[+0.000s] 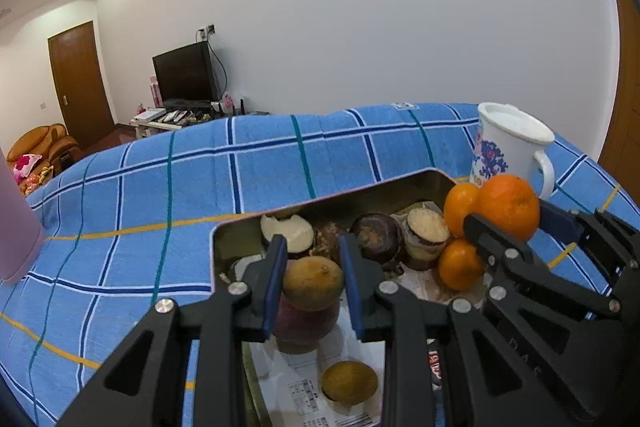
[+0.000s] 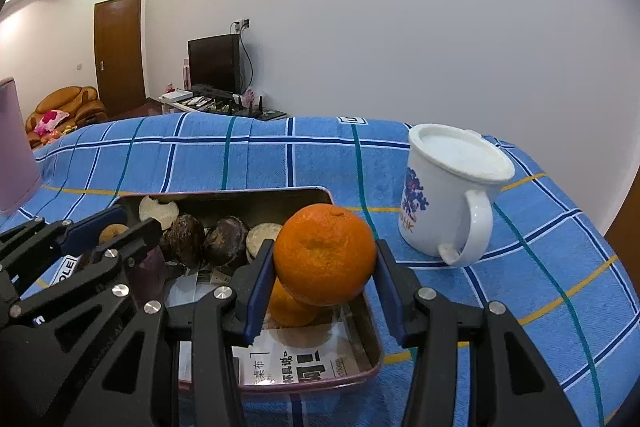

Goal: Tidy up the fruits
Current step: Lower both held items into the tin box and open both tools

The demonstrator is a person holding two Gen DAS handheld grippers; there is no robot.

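An open metal tin [image 1: 218, 247] lies on a blue checked cloth and holds several dark-skinned and cut white fruits [image 1: 378, 237] plus two oranges [image 1: 460, 265]. Over its near part, my left gripper [image 1: 313, 251] is shut on a small yellow-brown fruit [image 1: 314, 285]. Below that lie a purple fruit [image 1: 308, 323] and another yellow-brown one [image 1: 350, 383]. My right gripper [image 2: 324, 247] is shut on a large orange [image 2: 324, 267], held above the tin's right end [image 2: 372, 327] over an orange [image 2: 290, 307]. The left gripper [image 2: 120, 227] shows at the left of the right wrist view.
A white lidded mug [image 2: 440, 203] with a blue pattern stands on the cloth just right of the tin. A pink container [image 1: 16, 219] stands at the far left. Printed paper [image 2: 288, 367] lines the tin's floor. The cloth [image 1: 160, 187] stretches left and behind.
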